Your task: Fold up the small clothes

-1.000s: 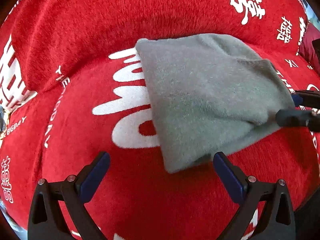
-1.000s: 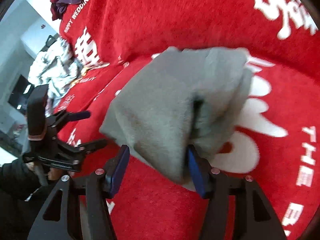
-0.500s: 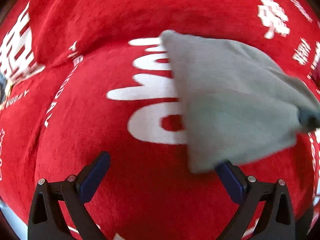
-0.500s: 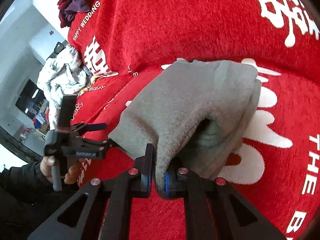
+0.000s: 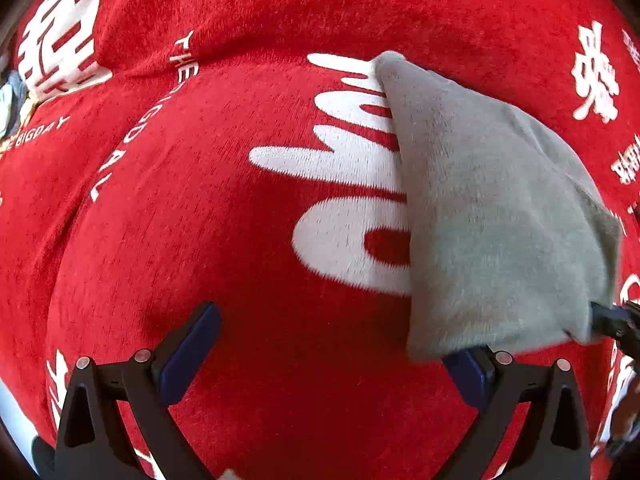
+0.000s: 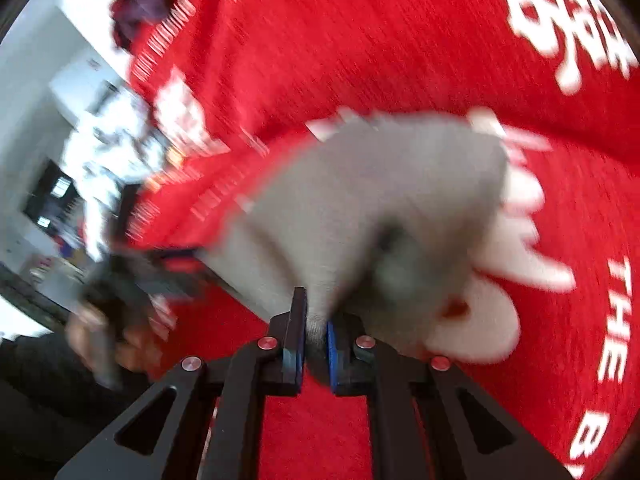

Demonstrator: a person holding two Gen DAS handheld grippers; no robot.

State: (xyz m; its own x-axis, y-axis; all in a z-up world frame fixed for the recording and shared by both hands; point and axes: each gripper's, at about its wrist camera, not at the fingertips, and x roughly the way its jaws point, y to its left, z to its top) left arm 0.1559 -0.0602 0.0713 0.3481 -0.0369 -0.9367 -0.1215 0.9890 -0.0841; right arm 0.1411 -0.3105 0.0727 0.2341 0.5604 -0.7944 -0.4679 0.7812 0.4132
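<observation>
A folded grey fleece garment (image 5: 492, 220) lies on a red sofa cover (image 5: 200, 220) printed with white lettering. My left gripper (image 5: 332, 344) stands open over the bare cover; the cloth's near corner drapes over the tip of its right finger (image 5: 468, 368) and nothing is pinched. My right gripper (image 6: 316, 332) is shut on the near edge of the grey garment (image 6: 360, 208), lifting that edge into a peak. Its blue tips (image 5: 612, 318) show at the cloth's right corner in the left wrist view. The right wrist view is motion-blurred.
The sofa's red backrest (image 5: 320, 8) rises behind the seat. In the right wrist view a dark purple garment (image 6: 140, 4) lies on the backrest top, a pale heap of clothes (image 6: 116, 144) sits at the left, and a person's hand (image 6: 104, 336) holds the left gripper.
My right gripper closed on the garment's edge and has lifted it. The left gripper slid left and rolled, so the cloth now sits at the right of its view.
</observation>
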